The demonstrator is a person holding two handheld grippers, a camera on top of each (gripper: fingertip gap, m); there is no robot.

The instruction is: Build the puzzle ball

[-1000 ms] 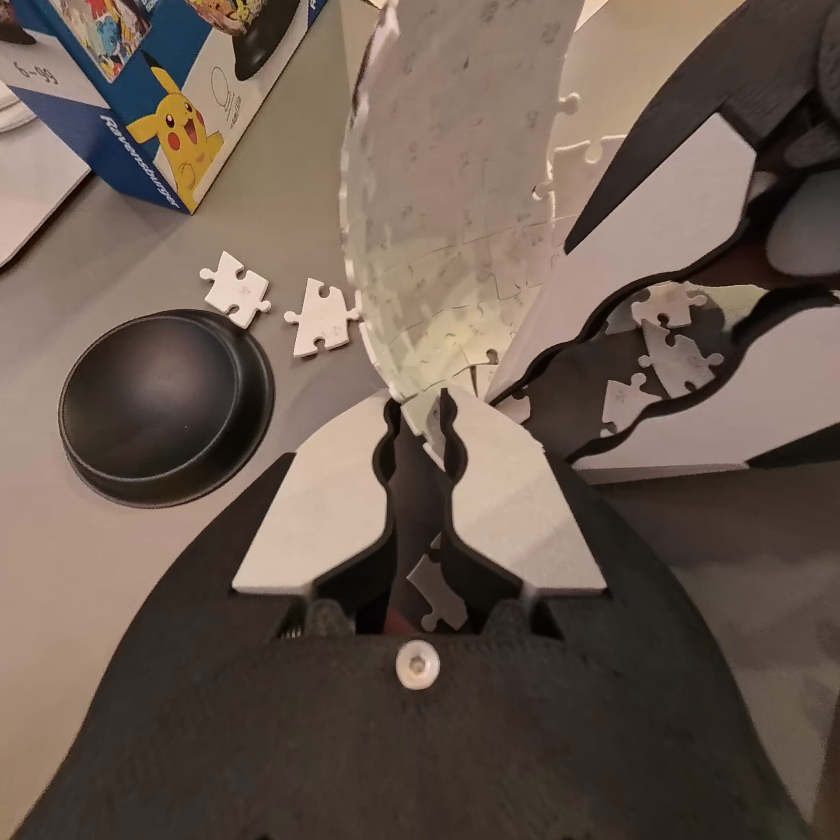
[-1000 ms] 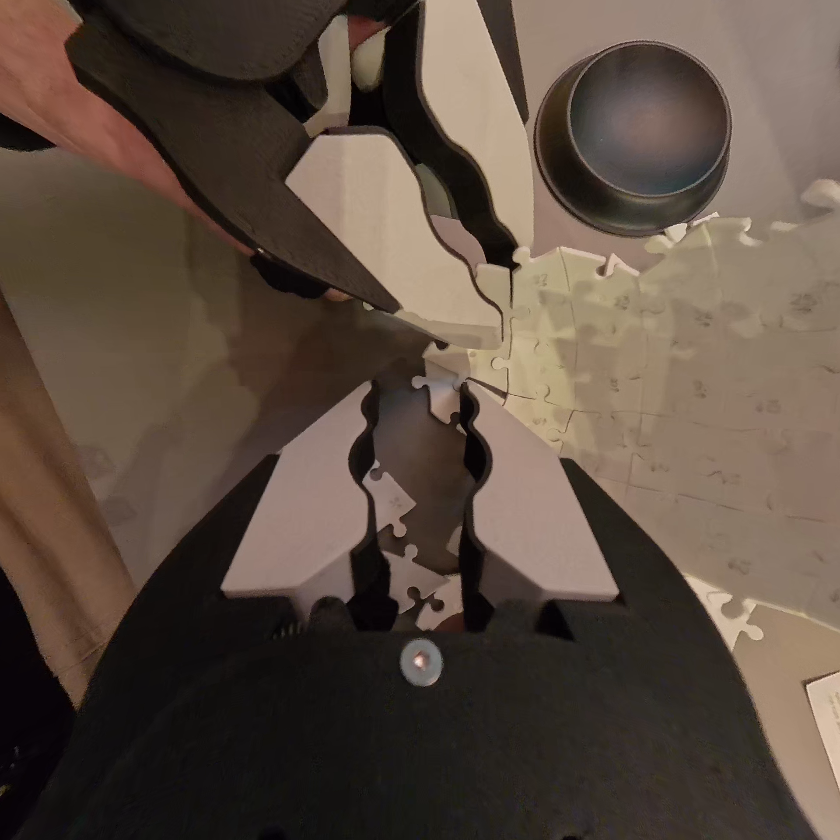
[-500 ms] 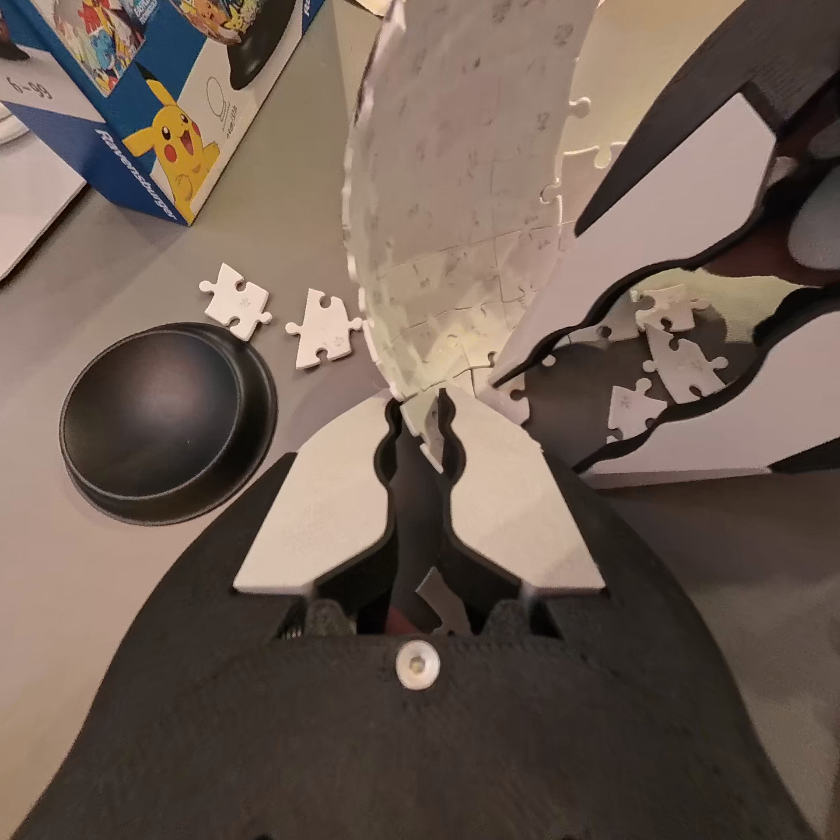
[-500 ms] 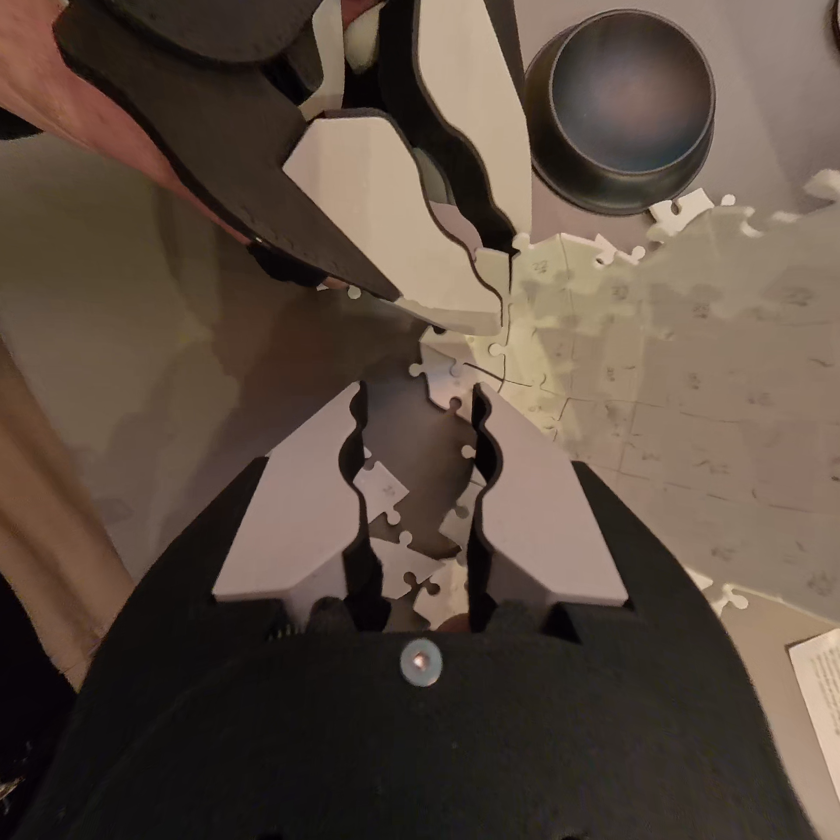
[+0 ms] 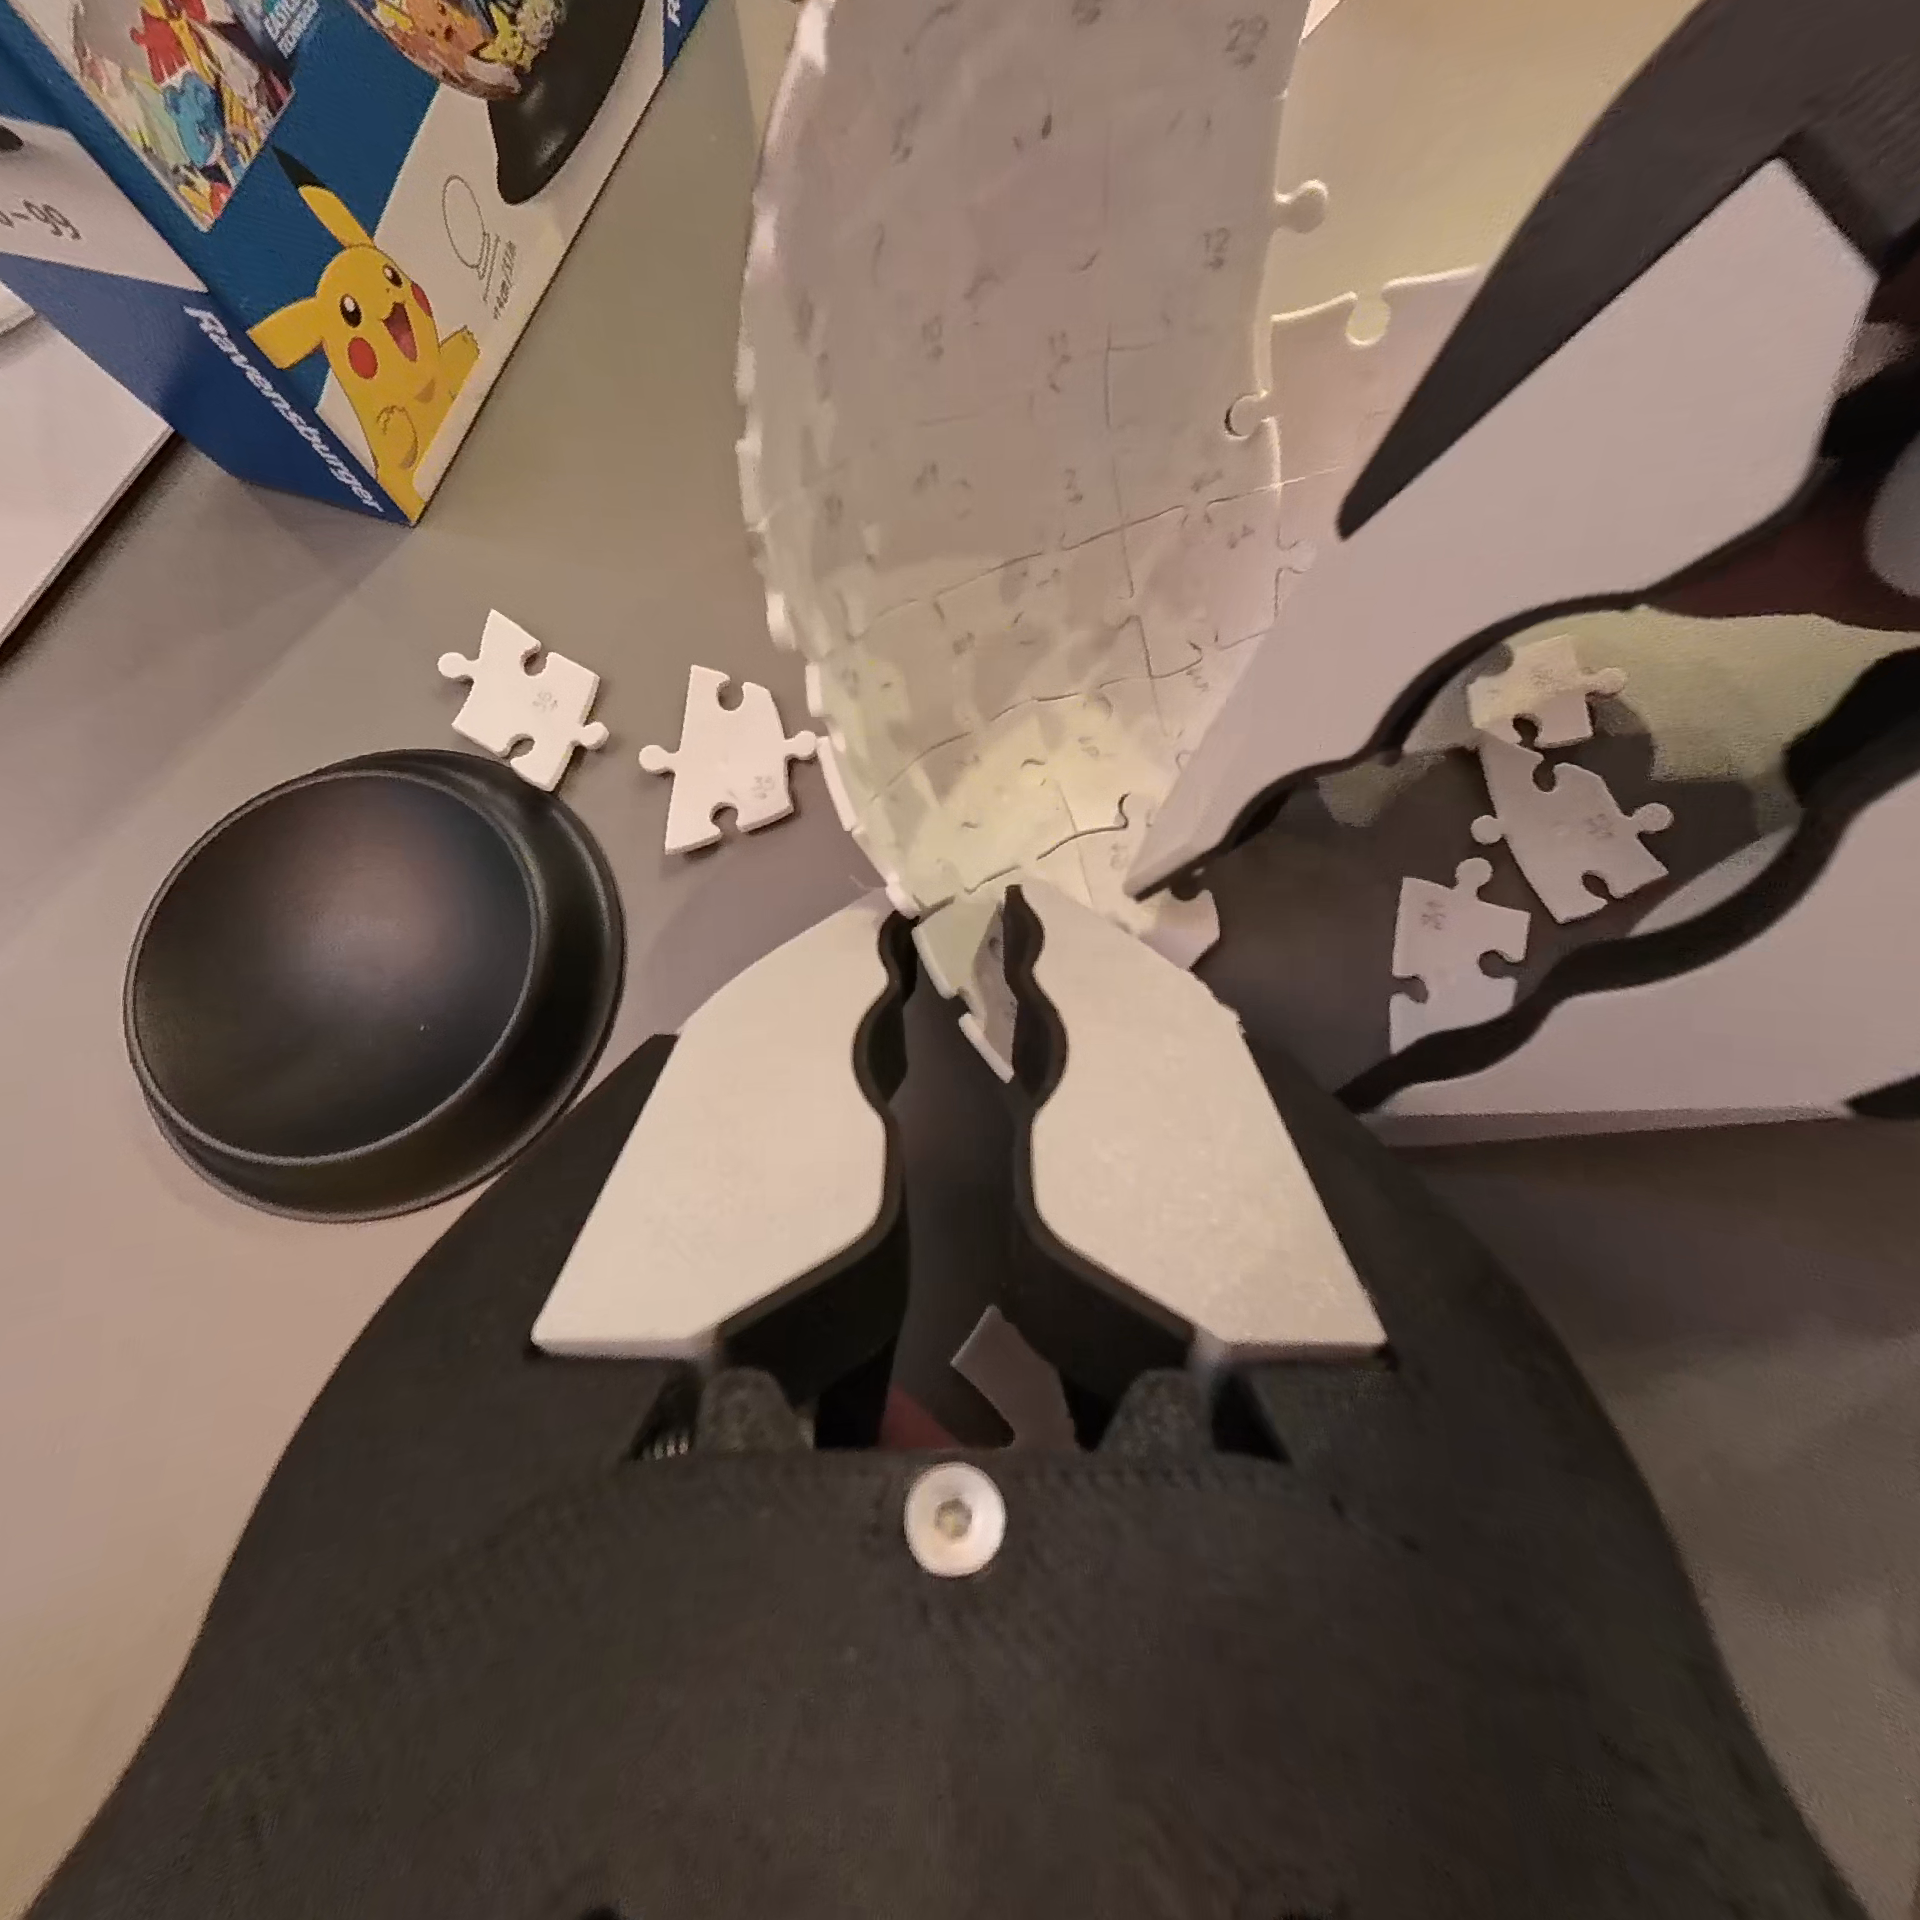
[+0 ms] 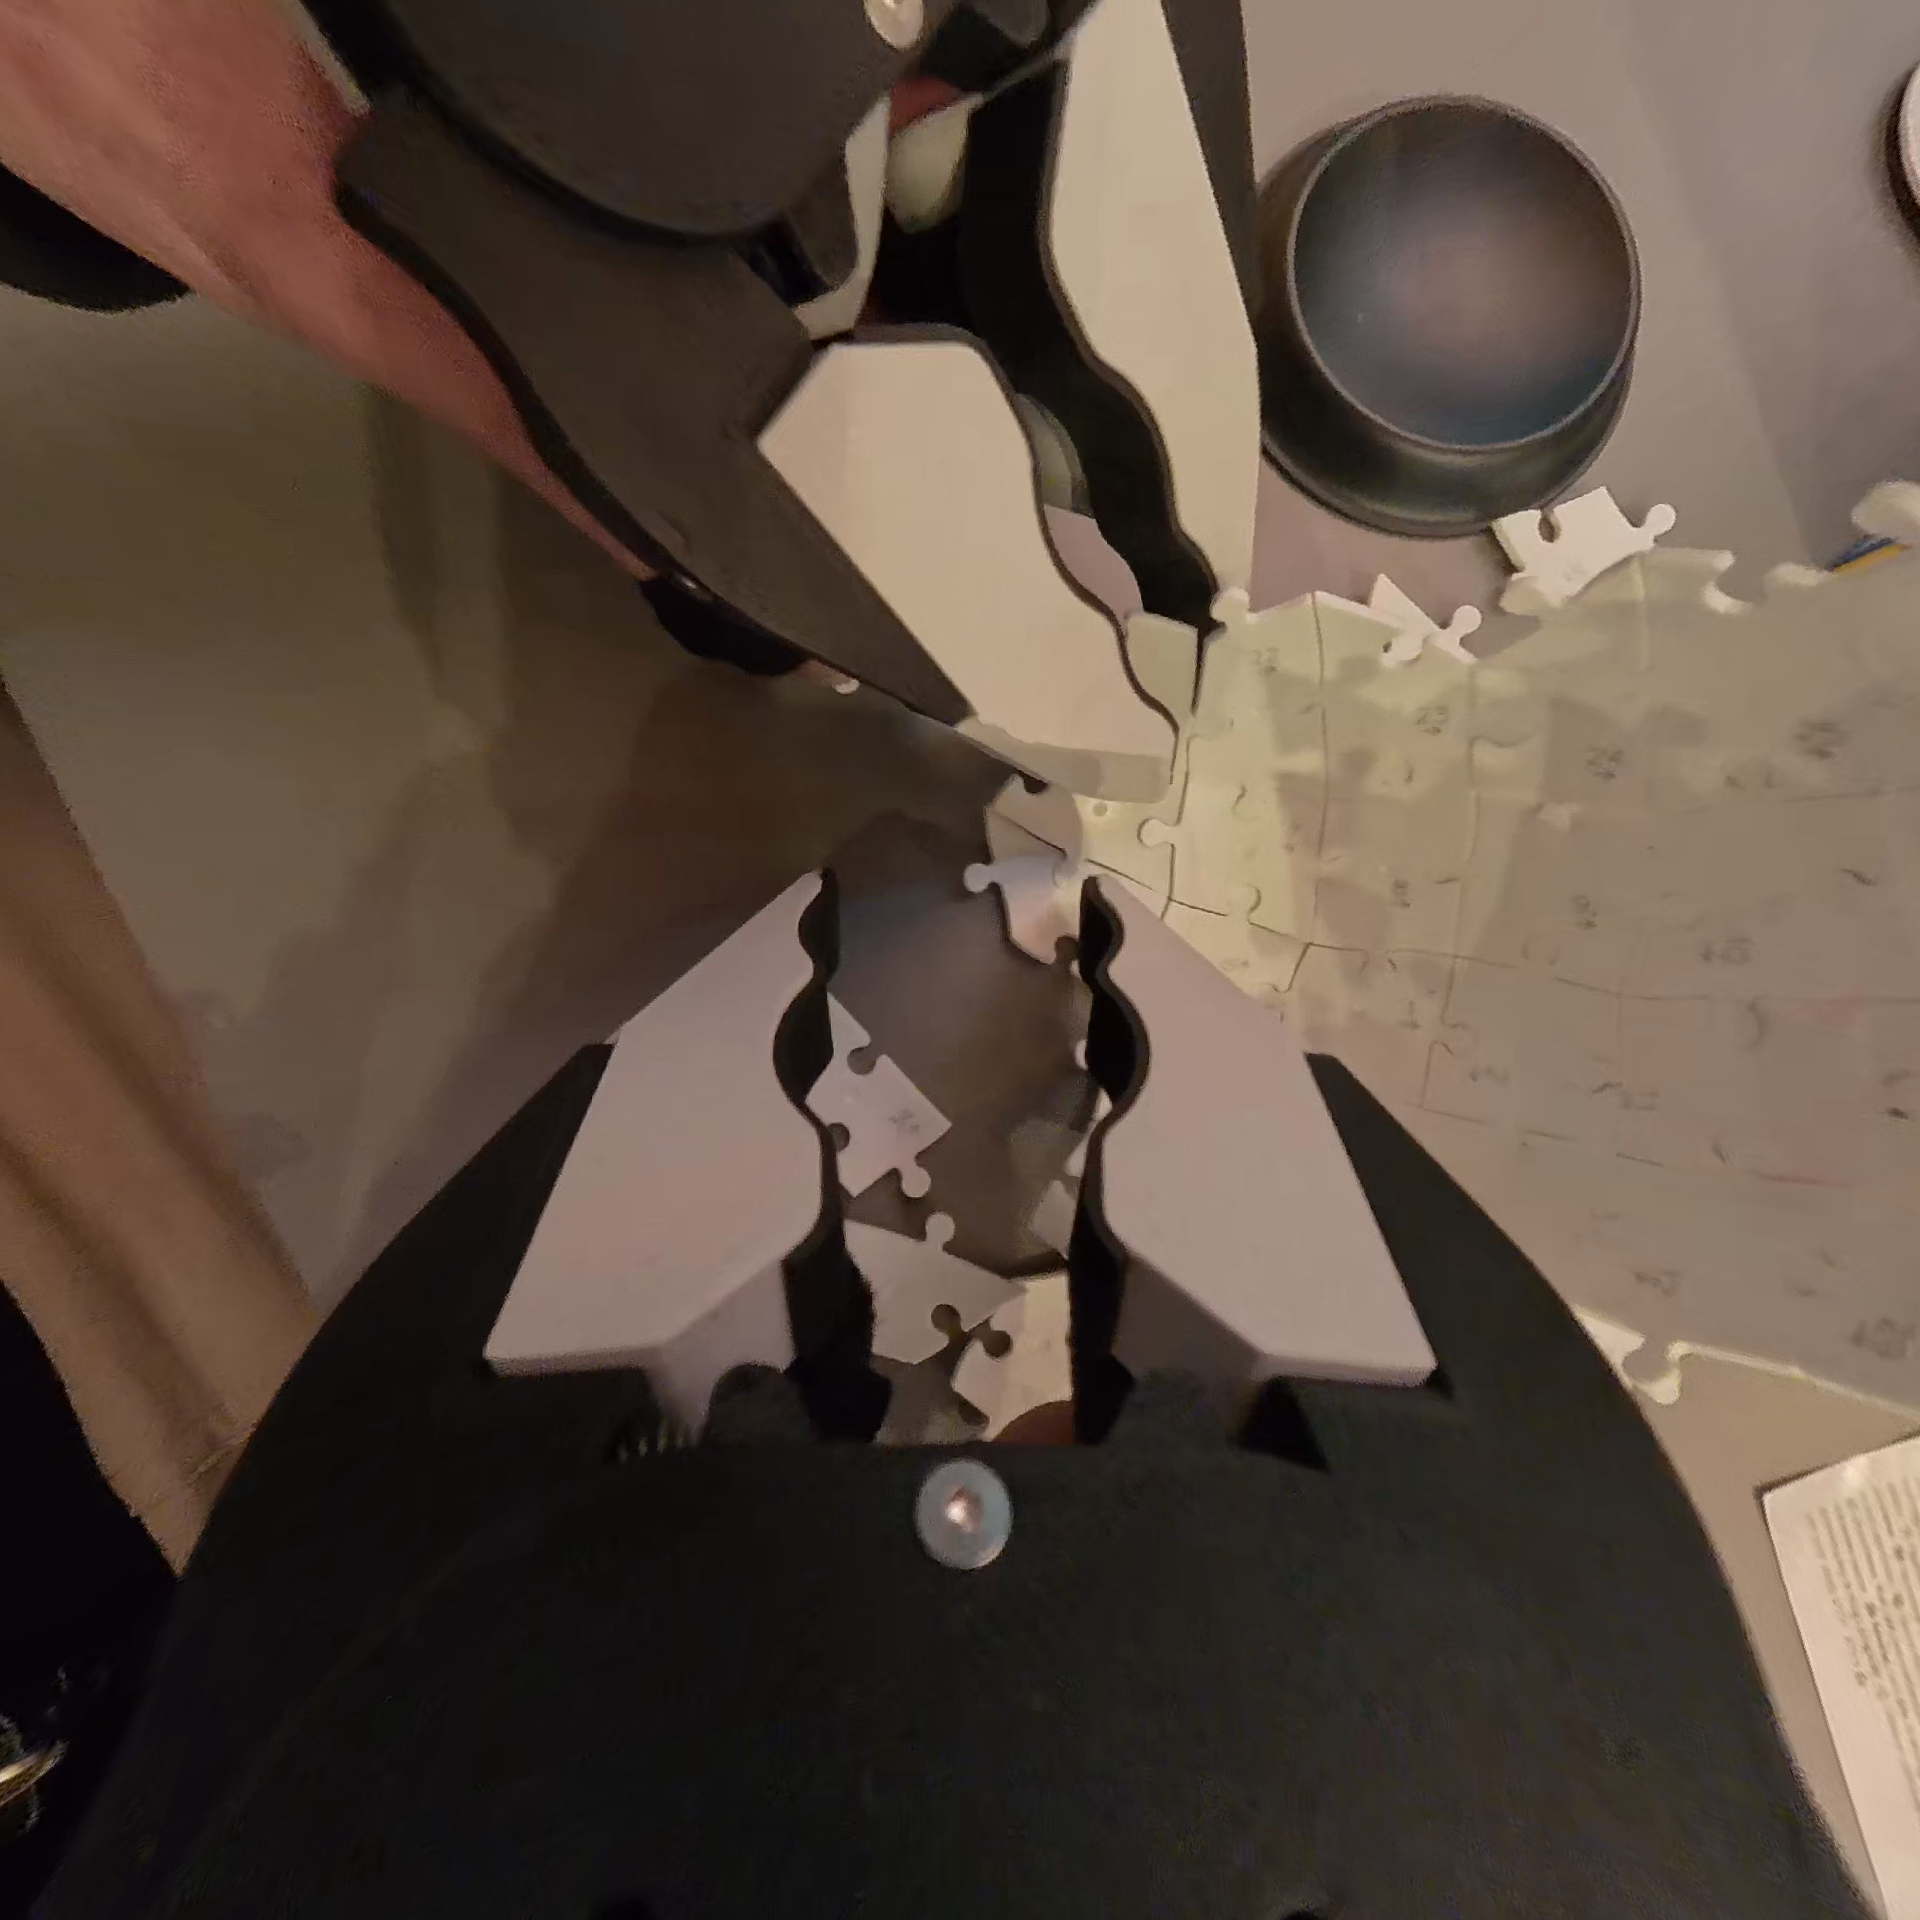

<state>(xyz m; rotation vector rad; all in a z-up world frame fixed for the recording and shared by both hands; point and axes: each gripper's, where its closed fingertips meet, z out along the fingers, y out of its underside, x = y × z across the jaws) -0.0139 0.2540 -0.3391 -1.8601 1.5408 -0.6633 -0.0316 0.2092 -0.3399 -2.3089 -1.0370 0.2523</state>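
The partly built puzzle ball (image 5: pixel 1018 416) is a white curved shell of joined pieces, held upright on edge above the grey table. My left gripper (image 5: pixel 961 925) is shut on its lower edge. It also shows at the top of the right wrist view (image 6: pixel 1184 686), pinching the shell (image 6: pixel 1558 935). My right gripper (image 6: pixel 956 904) is open, and its right fingertip is beside a white piece (image 6: pixel 1029 904) at the shell's corner. I cannot tell whether that piece is locked in. In the left wrist view the right gripper (image 5: pixel 1247 997) stands open at the shell's right.
A black round stand (image 5: pixel 353 977) sits on the table to the left, with two loose pieces (image 5: pixel 525 696) (image 5: pixel 732 769) beside it. Loose pieces (image 6: pixel 883 1122) lie under the right gripper. The blue puzzle box (image 5: pixel 343 260) is at the far left. A printed sheet (image 6: pixel 1849 1610) lies at the right.
My right gripper has opened wider and let go of the piece at the shell's corner. My left gripper stays shut on the shell, which has barely moved.
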